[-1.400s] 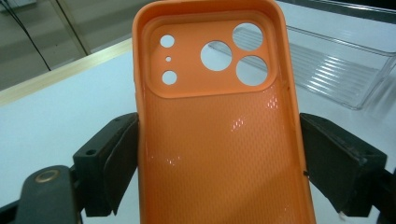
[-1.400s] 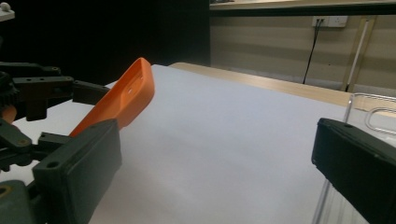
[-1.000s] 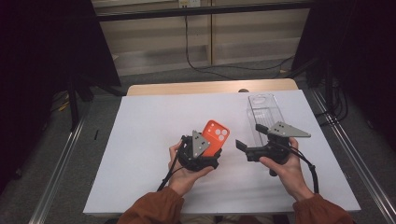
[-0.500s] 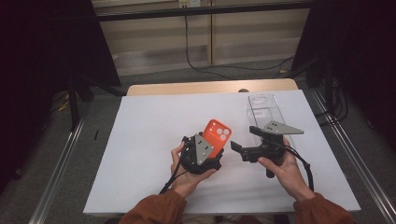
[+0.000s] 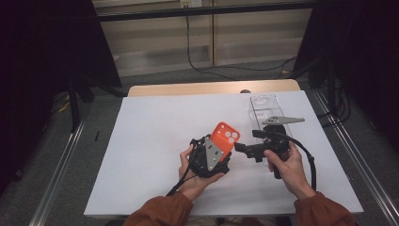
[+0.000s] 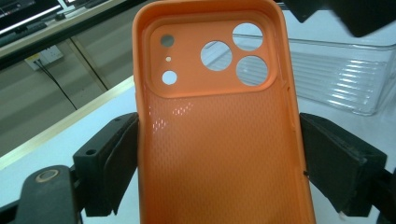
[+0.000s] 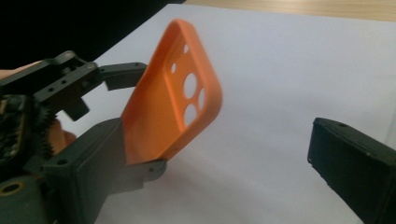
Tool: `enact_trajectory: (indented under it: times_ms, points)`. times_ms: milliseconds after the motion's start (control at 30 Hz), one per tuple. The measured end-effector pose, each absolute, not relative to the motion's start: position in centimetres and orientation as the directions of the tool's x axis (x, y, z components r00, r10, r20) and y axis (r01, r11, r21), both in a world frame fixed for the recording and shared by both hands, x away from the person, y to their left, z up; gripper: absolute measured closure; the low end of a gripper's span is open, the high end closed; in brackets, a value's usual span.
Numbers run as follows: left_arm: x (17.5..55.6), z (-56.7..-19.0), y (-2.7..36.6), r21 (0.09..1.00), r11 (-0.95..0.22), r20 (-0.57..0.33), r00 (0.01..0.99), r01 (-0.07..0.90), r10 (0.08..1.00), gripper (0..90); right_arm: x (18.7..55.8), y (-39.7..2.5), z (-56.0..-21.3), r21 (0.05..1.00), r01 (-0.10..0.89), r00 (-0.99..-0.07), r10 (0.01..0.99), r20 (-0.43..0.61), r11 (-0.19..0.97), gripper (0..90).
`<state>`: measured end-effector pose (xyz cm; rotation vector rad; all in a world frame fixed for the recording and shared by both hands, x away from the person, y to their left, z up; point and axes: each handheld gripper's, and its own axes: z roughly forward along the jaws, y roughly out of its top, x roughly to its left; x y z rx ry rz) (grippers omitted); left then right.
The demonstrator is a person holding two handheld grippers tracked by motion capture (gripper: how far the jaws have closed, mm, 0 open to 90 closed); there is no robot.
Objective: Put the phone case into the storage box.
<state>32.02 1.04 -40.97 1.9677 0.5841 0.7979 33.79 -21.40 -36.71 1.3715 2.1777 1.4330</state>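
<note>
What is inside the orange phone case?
Nothing: the orange phone case is hollow, showing its dimpled inner side and open camera holes. Through those holes a clear plastic box shows behind it. The left gripper squeezes its edges.

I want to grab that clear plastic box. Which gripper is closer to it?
Right. The right gripper hovers just in front of the clear plastic box; the left gripper, clamping an orange phone case, is farther left.

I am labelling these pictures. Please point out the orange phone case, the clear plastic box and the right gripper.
orange phone case [image 6: 219, 154]: left gripper view, its textured inner face.
clear plastic box [image 5: 261, 106]: high view, its far end.
right gripper [image 5: 240, 147]: high view, its jaw tips.
</note>
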Motion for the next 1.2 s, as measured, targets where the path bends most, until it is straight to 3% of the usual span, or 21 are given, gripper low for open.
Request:
enact_trajectory:
  times_ms: [333, 600, 700, 1200]
  points:
    - [31.7, -40.8, 0.7, 0.886, -0.462, 0.319, 0.656, 0.050, 0.684, 15.7, 34.2, -21.4, -35.8, 0.805, 0.580, -0.582, 0.755, 0.303, 0.124, 6.8]
    - [31.6, -41.1, 0.5, 0.885, -0.463, 0.326, 0.646, 0.047, 0.690, 15.8, 34.3, -21.0, -35.6, 0.807, 0.577, -0.567, 0.774, 0.283, 0.127, 37.5]
    - [31.5, -41.1, 0.4, 0.878, -0.476, 0.341, 0.642, 0.043, 0.687, 15.8, 34.4, -20.9, -35.5, 0.792, 0.601, -0.565, 0.757, 0.328, 0.106, 47.0]
    - [31.6, -41.2, 0.4, 0.876, -0.479, 0.347, 0.630, 0.046, 0.695, 15.8, 35.3, -20.5, -36.1, 0.723, 0.688, -0.505, 0.763, 0.404, 0.072, 67.7]
